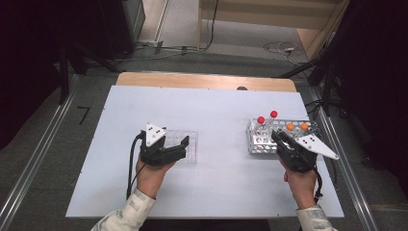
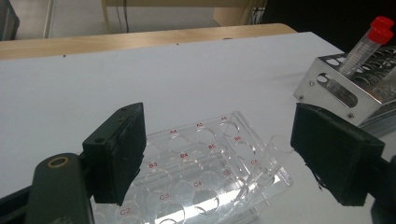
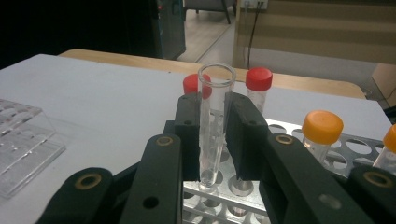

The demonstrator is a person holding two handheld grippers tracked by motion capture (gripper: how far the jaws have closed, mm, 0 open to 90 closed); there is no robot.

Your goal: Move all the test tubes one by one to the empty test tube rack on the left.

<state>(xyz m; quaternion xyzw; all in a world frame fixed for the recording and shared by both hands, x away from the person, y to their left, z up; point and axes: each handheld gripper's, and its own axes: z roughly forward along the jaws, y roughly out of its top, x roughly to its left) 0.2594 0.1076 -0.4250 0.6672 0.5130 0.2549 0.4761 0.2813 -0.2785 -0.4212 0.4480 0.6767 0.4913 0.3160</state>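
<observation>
One open glass tube is clamped upright between the jaws of the right gripper, its bottom just above or barely in the front holes of the metal rack — can't tell which. Tube is clear, uncapped, looks empty. Left gripper jaws wide apart, holding nothing, straddling the clear plastic rack on the worktop. All the plastic rack's labelled holes look empty, so likely an early stage: the transfer is still to do. Further back in the metal rack: two red-capped tubes and two orange-capped tubes.
</observation>
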